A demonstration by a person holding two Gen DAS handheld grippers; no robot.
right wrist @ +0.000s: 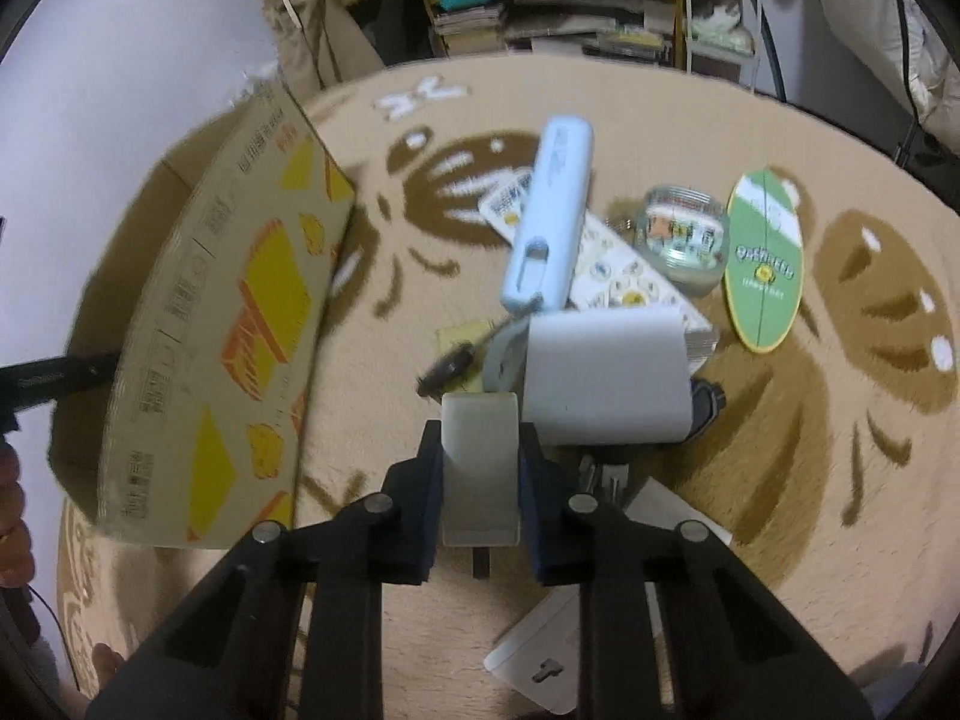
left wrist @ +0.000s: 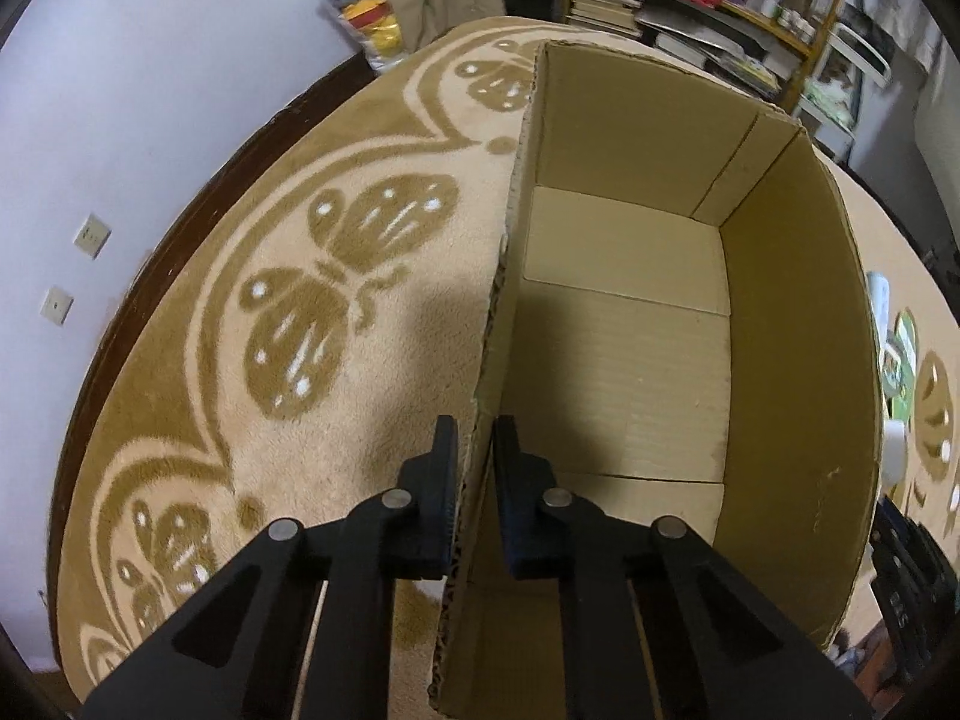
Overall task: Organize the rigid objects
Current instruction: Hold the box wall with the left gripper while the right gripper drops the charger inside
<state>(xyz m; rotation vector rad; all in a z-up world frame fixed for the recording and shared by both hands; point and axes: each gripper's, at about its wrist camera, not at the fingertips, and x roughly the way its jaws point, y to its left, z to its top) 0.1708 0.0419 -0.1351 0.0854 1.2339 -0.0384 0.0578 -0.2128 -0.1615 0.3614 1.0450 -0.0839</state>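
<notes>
Left wrist view: the left gripper (left wrist: 475,468), low in the frame, is clamped on the near wall of the open brown cardboard box (left wrist: 798,324), which fills the centre and right on the beige butterfly-patterned carpet (left wrist: 240,276).

Right wrist view: the right gripper (right wrist: 480,468), lower centre, pinches a pale grey rectangular block (right wrist: 480,456). The box (right wrist: 228,312) stands at left. A light-blue plastic case (right wrist: 552,222), a glass jar (right wrist: 681,234) and a green oval card (right wrist: 765,264) lie upper right.

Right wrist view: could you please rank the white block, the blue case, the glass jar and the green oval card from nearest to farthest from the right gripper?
From the right gripper:
1. White block, just ahead, slightly right.
2. Blue case, farther ahead, lying over a patterned card.
3. Glass jar and green oval card, ahead to the right; too close to call.
</notes>
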